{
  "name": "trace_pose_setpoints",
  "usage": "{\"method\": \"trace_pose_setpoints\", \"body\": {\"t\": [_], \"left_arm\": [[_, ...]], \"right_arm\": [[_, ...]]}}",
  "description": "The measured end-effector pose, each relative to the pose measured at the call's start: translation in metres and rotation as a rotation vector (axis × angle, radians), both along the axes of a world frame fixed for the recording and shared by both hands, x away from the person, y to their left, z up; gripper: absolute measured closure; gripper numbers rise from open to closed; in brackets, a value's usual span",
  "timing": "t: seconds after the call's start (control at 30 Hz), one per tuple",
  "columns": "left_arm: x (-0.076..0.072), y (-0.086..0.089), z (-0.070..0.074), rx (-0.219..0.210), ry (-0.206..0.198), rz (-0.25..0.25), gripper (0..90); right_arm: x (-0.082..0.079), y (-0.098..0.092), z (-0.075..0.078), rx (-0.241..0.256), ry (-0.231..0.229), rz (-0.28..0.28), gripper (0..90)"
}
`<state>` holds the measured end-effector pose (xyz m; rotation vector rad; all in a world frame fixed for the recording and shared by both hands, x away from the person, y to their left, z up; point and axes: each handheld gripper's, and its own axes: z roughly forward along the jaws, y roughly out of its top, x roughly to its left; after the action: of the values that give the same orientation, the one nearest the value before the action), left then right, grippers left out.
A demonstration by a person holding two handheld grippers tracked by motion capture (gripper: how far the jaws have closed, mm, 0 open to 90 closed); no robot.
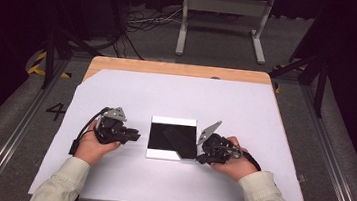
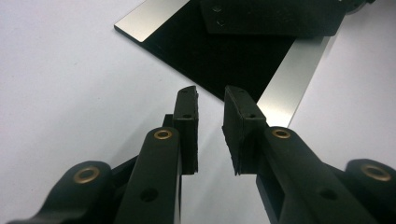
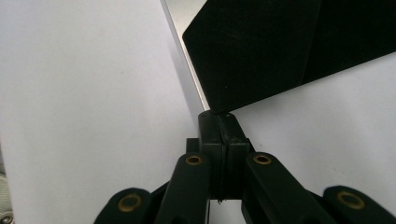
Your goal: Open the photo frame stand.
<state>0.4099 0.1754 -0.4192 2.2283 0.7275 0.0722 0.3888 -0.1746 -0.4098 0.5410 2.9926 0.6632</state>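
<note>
A thin black square sheet [image 1: 170, 137] lies mid-desk on a silvery backing plate [image 1: 160, 154]. The right gripper [image 3: 219, 122], jaws clenched on its folded-up corner, seems to be peeling it. The left gripper [image 2: 210, 105] waits beside it, jaws released.

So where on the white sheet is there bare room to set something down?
The white sheet is bare across its far half, beyond the black panel, and along the near strip between the forearms. The outer margins beside each hand are bare too. It is crowded mid-sheet, where the left gripper and right gripper flank the panel.

left tool [image 2: 210, 109] parted, right tool [image 3: 218, 122] pinched
</note>
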Motion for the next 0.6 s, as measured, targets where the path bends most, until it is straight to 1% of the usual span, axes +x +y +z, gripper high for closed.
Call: {"method": "trace_pose_setpoints", "body": {"t": [0.13,0.23,0.47,0.5,0.6], "left_arm": [[0.000,-0.001,0.000,0.001,0.001,-0.002,76.0],[0.000,-0.001,-0.001,0.006,-0.001,-0.005,75.9],[0.000,-0.002,-0.001,0.005,0.002,-0.004,75.7],[0.000,-0.002,-0.001,0.005,0.002,-0.004,75.8],[0.000,-0.002,-0.001,0.006,0.001,-0.004,75.7]], "right_arm": [[-0.002,-0.002,0.008,0.034,-0.024,0.003,89.9],[-0.003,-0.003,0.013,0.047,-0.044,0.006,90.0],[-0.005,-0.004,0.019,0.089,-0.073,0.002,90.0],[-0.005,-0.004,0.019,0.089,-0.073,0.002,90.0],[-0.005,-0.004,0.021,0.113,-0.094,-0.002,90.0]]}}
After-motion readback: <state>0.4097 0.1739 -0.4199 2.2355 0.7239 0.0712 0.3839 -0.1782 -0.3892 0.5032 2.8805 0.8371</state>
